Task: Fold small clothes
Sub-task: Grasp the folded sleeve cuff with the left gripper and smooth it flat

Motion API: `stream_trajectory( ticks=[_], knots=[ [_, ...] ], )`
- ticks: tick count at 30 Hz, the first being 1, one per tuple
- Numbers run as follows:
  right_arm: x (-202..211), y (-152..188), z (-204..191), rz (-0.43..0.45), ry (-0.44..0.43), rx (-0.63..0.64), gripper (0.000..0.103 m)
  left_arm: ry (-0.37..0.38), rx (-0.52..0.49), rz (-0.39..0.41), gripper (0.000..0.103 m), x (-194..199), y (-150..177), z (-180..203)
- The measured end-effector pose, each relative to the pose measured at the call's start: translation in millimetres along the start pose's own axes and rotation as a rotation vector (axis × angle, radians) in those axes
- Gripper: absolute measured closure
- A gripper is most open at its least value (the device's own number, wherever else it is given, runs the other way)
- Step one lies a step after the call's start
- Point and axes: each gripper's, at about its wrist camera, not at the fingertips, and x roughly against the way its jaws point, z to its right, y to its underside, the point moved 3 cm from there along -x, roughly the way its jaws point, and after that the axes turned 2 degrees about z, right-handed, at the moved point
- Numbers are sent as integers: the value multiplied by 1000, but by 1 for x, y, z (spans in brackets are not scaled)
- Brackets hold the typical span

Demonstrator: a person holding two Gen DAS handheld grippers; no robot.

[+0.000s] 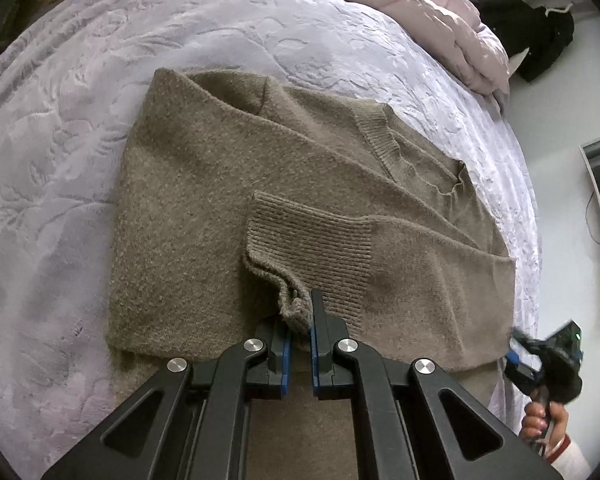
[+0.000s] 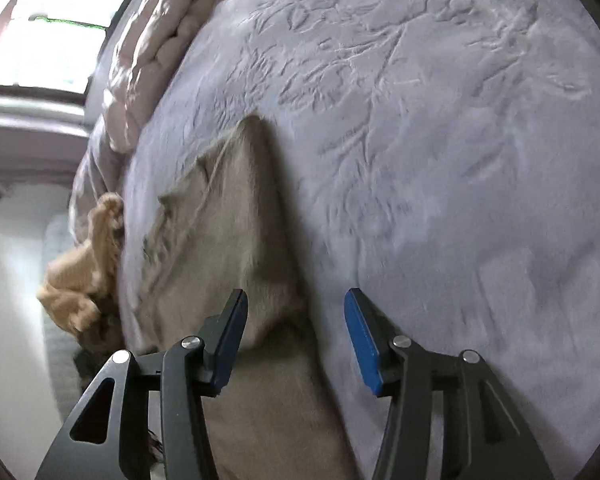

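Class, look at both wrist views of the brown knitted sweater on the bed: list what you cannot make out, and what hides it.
- Left wrist view: the brown knitted sweater's hem is covered by the left gripper, which pinches the ribbed cuff.
- Left wrist view: the right gripper is at the edge; its jaws can't be read.
- Right wrist view: the sweater is motion-blurred.
- Right wrist view: the tan furry thing is blurred, unidentifiable.

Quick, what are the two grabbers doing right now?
Left gripper: shut on the ribbed sleeve cuff of the brown sweater.
Right gripper: open, holding nothing, over the sweater's edge.
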Motion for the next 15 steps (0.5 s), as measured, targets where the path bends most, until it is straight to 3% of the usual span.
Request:
stream_trajectory(
  ticks=[2,3,7,9,11,15],
  knots=[
    [-22,-6,-3,-73,-23,-28,71,2,-5,14,95,5,-2,4],
    [-27,-8,-7,-91,2,-8,93,4,-10,21,95,8,-2,7],
    [-11,-15,-34,-59,65,181,94,-44,-51,13,95,0,4,7],
    [-13,-18,-26,-77,166,222,99,-52,-44,8,95,-3,7,3],
    [-20,-21,-10,-96,240,212,102,-48,-42,11,95,0,9,1],
    [-12,-15,-7,-61,217,162,103,-101,-96,8,95,8,12,2]
  ],
)
